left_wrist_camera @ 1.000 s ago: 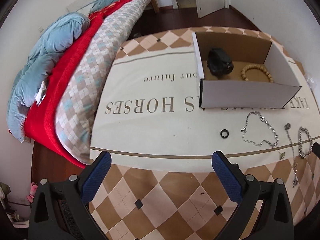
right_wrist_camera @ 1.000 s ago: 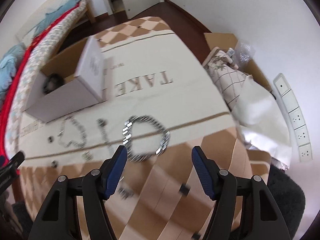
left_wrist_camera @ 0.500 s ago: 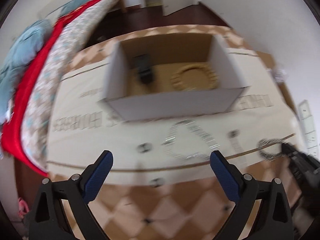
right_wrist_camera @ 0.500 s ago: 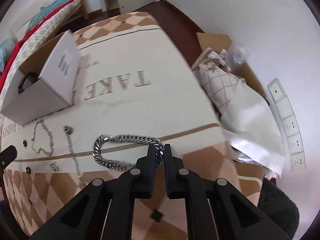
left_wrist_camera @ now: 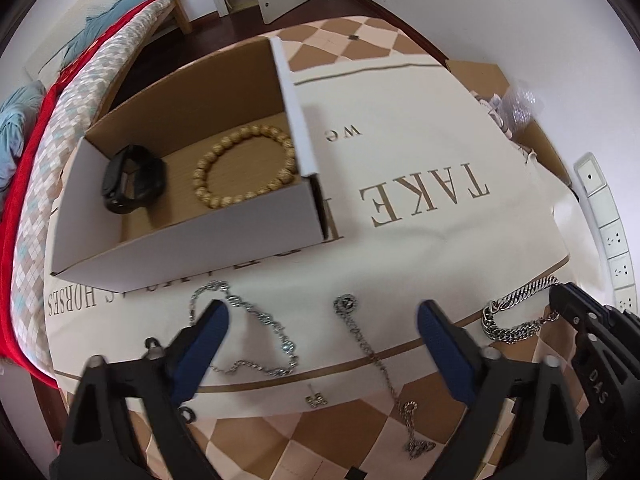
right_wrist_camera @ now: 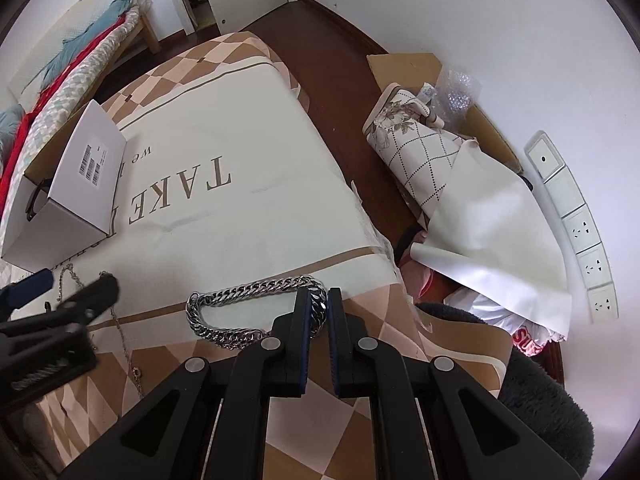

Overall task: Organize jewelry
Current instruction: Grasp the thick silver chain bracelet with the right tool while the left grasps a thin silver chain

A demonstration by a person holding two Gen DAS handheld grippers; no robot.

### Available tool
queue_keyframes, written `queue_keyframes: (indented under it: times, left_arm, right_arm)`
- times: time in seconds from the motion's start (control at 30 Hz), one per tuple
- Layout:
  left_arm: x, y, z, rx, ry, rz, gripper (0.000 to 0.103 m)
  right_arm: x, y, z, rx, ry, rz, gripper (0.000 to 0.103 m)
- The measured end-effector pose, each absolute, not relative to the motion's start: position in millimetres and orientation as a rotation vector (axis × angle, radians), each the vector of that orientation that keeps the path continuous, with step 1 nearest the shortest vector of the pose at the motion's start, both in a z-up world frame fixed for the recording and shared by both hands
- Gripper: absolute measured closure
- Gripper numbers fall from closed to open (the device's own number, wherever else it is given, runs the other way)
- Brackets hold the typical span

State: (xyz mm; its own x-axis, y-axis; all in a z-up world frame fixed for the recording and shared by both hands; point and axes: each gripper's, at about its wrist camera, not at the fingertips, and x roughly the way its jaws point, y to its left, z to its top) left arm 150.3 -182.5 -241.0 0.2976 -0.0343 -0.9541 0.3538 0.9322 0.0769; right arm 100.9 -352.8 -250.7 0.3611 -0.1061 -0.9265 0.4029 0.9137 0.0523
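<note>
Here the right gripper (right_wrist_camera: 318, 312), black-framed with blue pads, has its jaws drawn nearly together on the right end of the heavy silver curb-link chain bracelet (right_wrist_camera: 240, 312), a link visibly pinched between the pads. From that pinch the bracelet runs leftward as a flattened loop, its long axis lying across the gripper's line rather than along it, and its free part rests on the cream and brown diamond-patterned cloth (right_wrist_camera: 240, 200) close to the cloth's right edge. In the left wrist view the same bracelet (left_wrist_camera: 516, 320) sits far to the right, with the right gripper (left_wrist_camera: 560, 300) closed at its end. The left gripper (left_wrist_camera: 320, 330) hangs wide apart and holds nothing, poised above the thin silver link necklace (left_wrist_camera: 256, 320) and beside the slim silver pendant chain (left_wrist_camera: 372, 352). The white open-topped cardboard box (left_wrist_camera: 192, 240), already holding a tan wooden bead bracelet (left_wrist_camera: 244, 170) and a black wristband (left_wrist_camera: 132, 184), lies ahead and to the left of the held bracelet, well apart from it. The right hand is plainly the nearer to the bracelet, so the coming move probably turns on lifting it clear and carrying it leftward and forward over the box's near wall, minding the dangling loop.
</note>
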Motion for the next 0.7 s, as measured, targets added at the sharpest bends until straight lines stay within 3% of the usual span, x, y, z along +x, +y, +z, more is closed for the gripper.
queue_keyframes:
  times: [0.07,0.23,0.3,0.37,0.7]
  left_arm:
    - [151,-185,-246,0.303,1.259,-0.268,0.025]
    - [150,-192,-248,0.314,1.247,-0.285,0.051]
    - [150,-196,-247,0.321,1.240,-0.299,0.078]
    - [149,-200,-247,0.337,1.239,-0.306,0.095]
    - [140,-179,-229,0.297,1.221,-0.306,0.096]
  right_arm:
    - [101,-353,-251,0.295,1.158,-0.333,0.095]
    - [101,-354,-251,0.301,1.157,-0.333,0.095]
    - [102,-354,-251,0.299,1.157,-0.333,0.095]
    - [102,-354,-251,0.301,1.158,-0.334,0.095]
    - [95,-353,-236,0.339,1.126,-0.306,0.095]
